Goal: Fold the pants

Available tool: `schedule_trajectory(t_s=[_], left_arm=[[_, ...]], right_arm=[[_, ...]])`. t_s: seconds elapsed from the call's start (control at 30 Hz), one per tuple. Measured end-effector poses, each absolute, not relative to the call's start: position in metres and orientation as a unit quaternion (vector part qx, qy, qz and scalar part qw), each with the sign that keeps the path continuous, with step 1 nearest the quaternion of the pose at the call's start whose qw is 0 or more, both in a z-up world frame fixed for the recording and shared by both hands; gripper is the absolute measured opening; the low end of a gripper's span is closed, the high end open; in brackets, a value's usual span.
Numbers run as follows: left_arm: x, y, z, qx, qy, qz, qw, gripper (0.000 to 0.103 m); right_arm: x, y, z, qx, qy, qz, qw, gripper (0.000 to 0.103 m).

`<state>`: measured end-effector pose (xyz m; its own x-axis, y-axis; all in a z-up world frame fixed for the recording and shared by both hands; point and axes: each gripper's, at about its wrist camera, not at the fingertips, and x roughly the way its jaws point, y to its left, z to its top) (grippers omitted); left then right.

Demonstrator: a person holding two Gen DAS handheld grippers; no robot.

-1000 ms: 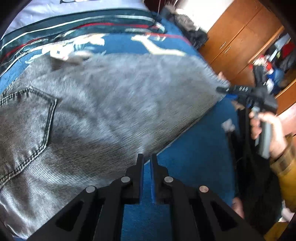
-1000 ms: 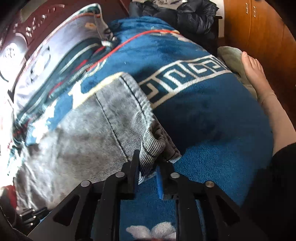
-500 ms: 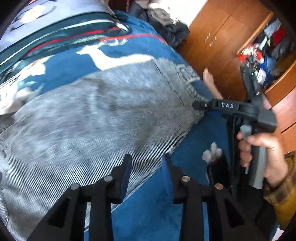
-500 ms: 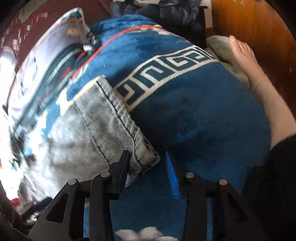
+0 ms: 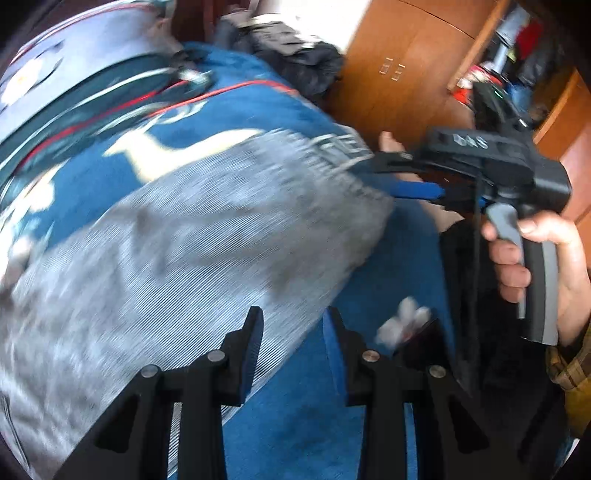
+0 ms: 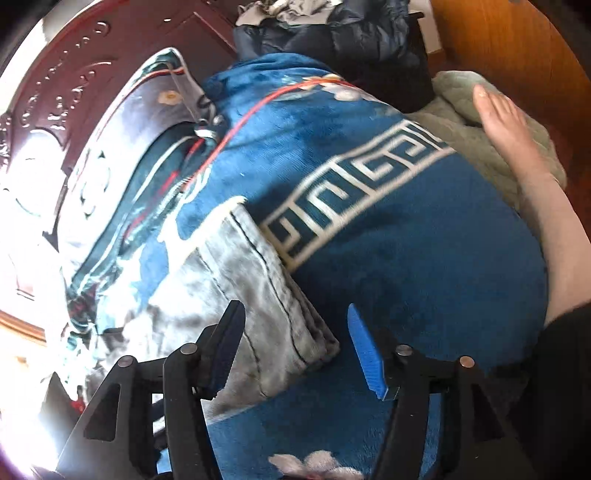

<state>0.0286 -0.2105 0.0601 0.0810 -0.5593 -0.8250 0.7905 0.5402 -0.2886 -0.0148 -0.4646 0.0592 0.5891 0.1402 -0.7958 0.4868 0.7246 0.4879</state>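
Observation:
Grey denim pants (image 5: pixel 177 251) lie folded on a blue blanket (image 5: pixel 306 406). My left gripper (image 5: pixel 293 321) is open over the pants' near edge and holds nothing. My right gripper (image 6: pixel 295 314) is open, with the stacked leg hems (image 6: pixel 280 332) lying between its jaws, not clamped. The right gripper also shows in the left wrist view (image 5: pixel 402 177), open at the pants' far end, held by a hand (image 5: pixel 535 258). This view is blurred by motion.
The blue blanket (image 6: pixel 424 258) with a white key pattern covers the bed. A striped pillow (image 6: pixel 122 166) and carved headboard (image 6: pixel 74 74) are at the left. Dark clothes (image 6: pixel 332 33) are piled beyond. Wooden wardrobes (image 5: pixel 406 62) stand at the right. A bare foot (image 6: pixel 498 122) rests on a green cloth.
Both grippers have opened: the right let go of the leg hems, which now lie on the blanket, and the left widened and swung right along the pants' edge.

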Motion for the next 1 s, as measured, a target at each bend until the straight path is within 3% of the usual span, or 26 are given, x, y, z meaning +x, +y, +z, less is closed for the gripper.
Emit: schedule_trajectory(t_s=[0.37,0.57,0.73,0.8,0.9,1.0], left_arm=[[0.016,-0.305,0.051,0.16,0.496,-0.505,0.688,0.036],[0.012,-0.333,0.034,0.21,0.493,-0.493,0.685,0.054],[0.0,-0.342,0.028,0.264,0.47,-0.481,0.691,0.057],[-0.001,-0.343,0.027,0.27,0.467,-0.475,0.695,0.053],[0.007,-0.337,0.026,0.256,0.463,-0.463,0.712,0.028],[0.026,-0.321,0.024,0.175,0.495,-0.464,0.713,0.022]], right_arm=[[0.012,-0.5,0.05,0.394,0.449,-0.037,0.801,0.057],[0.009,-0.511,0.045,0.427,0.443,-0.051,0.787,0.057],[0.005,-0.516,0.043,0.438,0.444,-0.063,0.779,0.057],[0.005,-0.517,0.04,0.448,0.445,-0.061,0.773,0.057],[0.011,-0.517,0.035,0.465,0.446,-0.034,0.764,0.057],[0.032,-0.514,0.031,0.457,0.453,0.008,0.766,0.057]])
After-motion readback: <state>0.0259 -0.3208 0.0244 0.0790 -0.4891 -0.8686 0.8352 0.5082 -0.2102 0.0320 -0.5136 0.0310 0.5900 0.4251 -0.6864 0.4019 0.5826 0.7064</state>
